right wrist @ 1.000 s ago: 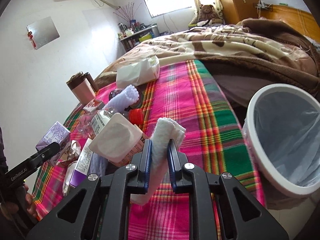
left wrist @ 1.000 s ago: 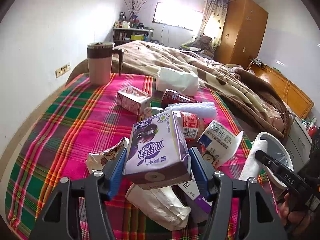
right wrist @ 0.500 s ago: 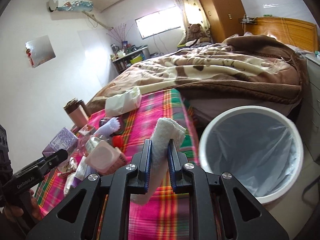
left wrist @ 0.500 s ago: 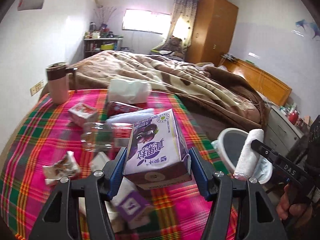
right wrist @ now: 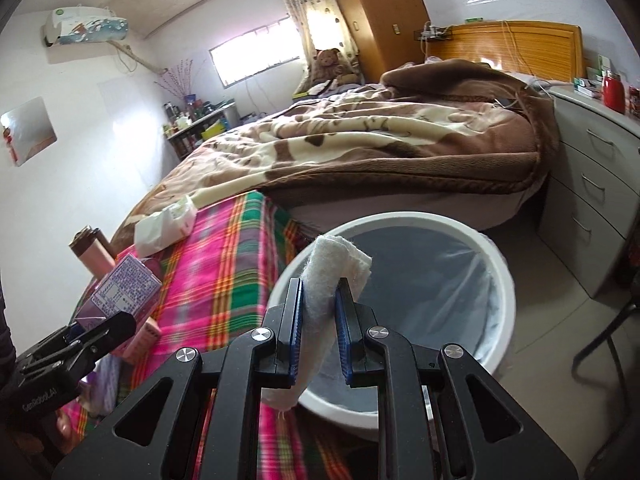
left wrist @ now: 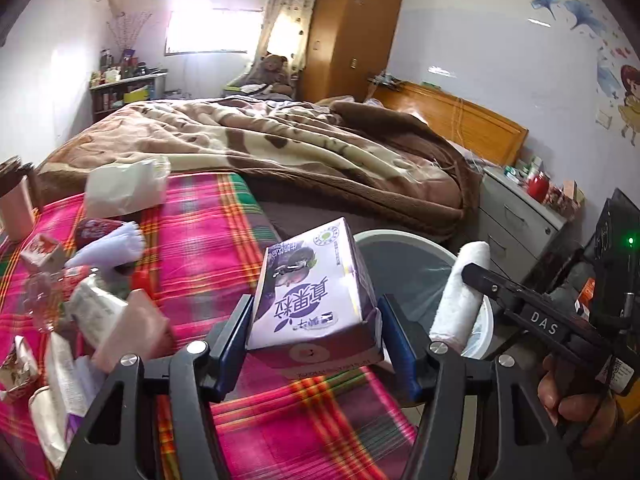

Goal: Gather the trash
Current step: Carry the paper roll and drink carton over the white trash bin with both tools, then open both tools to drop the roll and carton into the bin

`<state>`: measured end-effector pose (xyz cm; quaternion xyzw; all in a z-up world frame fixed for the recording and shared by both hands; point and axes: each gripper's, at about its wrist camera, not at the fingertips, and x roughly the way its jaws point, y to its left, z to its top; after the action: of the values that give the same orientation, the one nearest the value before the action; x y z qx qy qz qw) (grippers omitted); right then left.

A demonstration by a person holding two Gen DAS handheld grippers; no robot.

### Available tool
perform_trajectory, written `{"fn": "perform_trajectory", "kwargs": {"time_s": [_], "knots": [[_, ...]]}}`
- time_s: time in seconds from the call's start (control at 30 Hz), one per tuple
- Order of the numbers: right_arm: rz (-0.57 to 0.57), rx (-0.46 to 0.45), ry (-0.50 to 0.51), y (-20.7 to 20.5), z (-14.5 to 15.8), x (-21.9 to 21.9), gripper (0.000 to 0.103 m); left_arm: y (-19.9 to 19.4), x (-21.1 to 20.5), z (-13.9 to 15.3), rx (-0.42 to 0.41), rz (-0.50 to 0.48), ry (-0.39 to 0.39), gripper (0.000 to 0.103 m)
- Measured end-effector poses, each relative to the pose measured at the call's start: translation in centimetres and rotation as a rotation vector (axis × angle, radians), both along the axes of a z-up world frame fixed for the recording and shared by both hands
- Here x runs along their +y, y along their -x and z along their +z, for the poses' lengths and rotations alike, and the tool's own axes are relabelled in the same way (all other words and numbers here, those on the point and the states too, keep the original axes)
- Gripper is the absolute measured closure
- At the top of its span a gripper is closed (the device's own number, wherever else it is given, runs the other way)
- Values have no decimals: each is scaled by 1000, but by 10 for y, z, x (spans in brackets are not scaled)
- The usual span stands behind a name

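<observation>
My left gripper is shut on a purple milk carton, held over the edge of the plaid bed cover near the white bin. In the right wrist view the carton shows at the left with the left gripper on it. My right gripper is shut on a rolled white cloth, which hangs over the near rim of the bin, lined with a clear bag. In the left wrist view the cloth sits over the bin, pinched by the right gripper.
Several pieces of trash lie on the plaid cover: a white bag, a lilac cloth, small cartons and wrappers. A pink cup stands at the back left. A brown blanket covers the bed; grey drawers stand right.
Both grippers have swung to the right, from over the trash pile to the bin, each keeping its hold. The bin now fills the right wrist view under the cloth.
</observation>
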<state>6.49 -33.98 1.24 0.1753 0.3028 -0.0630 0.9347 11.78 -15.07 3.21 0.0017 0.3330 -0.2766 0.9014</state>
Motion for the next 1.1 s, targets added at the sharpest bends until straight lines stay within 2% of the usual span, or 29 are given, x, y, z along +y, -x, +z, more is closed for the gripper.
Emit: {"fn": "perform_trajectory", "kwargs": {"time_s": [0.43,0.77,0.83,0.9,0.97,1.1], "knots": [[-50,79,74,-5,-18,-33,87,-2,-72,-18,-3,-99,-101,39],[-72,136,89,-9,-27,-49,85,-7,-99,-26,18,-136,-121,38],[-81,143,82,-8,-28,-50,80,-7,-98,-27,16,-127,-119,29],[-82,139,74,-7,-27,-51,70,-9,-95,-26,29,-126,-108,27],[-84,130,68,-5,-26,-51,55,-9,-92,-24,28,-118,-100,26],[-87,116,60,-3,-23,-47,52,-8,-80,-21,25,-97,-92,23]]}}
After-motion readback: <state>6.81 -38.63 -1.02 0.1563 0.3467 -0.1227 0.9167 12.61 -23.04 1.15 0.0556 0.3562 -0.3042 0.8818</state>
